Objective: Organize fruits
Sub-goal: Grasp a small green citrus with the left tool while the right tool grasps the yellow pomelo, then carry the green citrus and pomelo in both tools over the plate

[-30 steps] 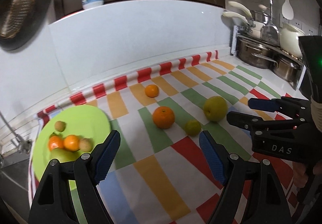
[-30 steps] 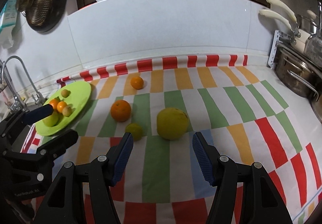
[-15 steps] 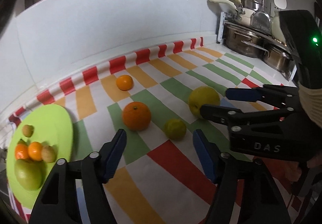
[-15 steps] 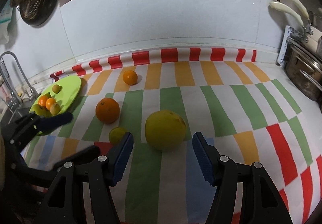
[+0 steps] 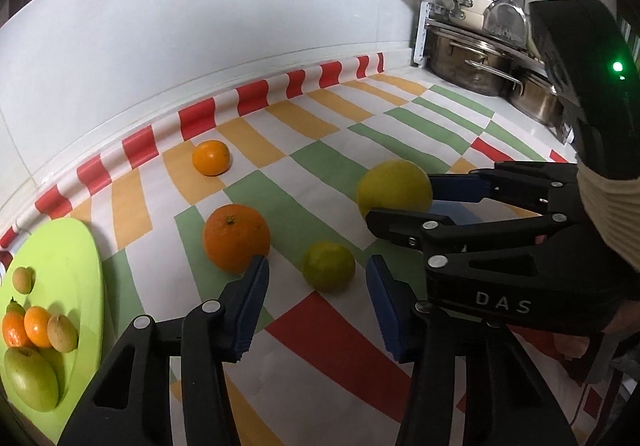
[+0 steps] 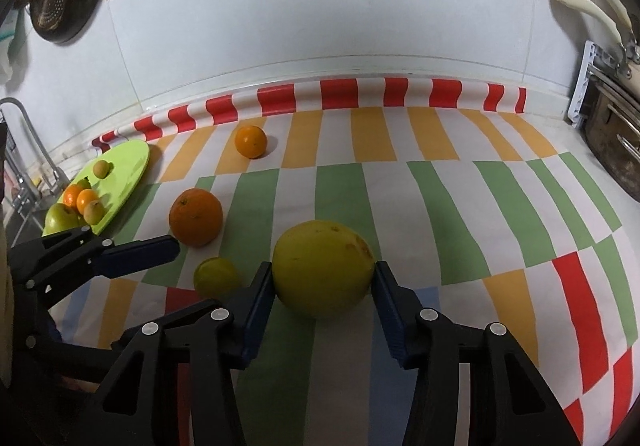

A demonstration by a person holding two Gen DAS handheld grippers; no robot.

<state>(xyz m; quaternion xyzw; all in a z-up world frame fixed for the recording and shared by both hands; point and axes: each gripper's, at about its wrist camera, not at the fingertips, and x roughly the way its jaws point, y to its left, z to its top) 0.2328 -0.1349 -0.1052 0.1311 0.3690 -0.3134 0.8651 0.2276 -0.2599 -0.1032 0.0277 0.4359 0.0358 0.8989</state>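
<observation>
A large yellow fruit (image 6: 323, 266) lies on the striped cloth, and my right gripper (image 6: 322, 280) is open with its blue pads on either side of it. It also shows in the left wrist view (image 5: 394, 185). A small green lime (image 5: 329, 266) lies just ahead of my open left gripper (image 5: 316, 274). A big orange (image 5: 236, 238) sits left of the lime, and a small orange (image 5: 211, 157) lies farther back. A green plate (image 5: 72, 266) at the left holds several small fruits.
Steel pots (image 5: 468, 57) and utensils stand on a rack at the back right. A white tiled wall runs behind the cloth. A tap and sink edge (image 6: 24, 173) lie beyond the plate at the left. A strainer (image 6: 56, 1) hangs on the wall.
Both grippers have moved forward and down towards the fruits. The right gripper's pads have come around the large yellow fruit, and the left gripper has neared the lime.
</observation>
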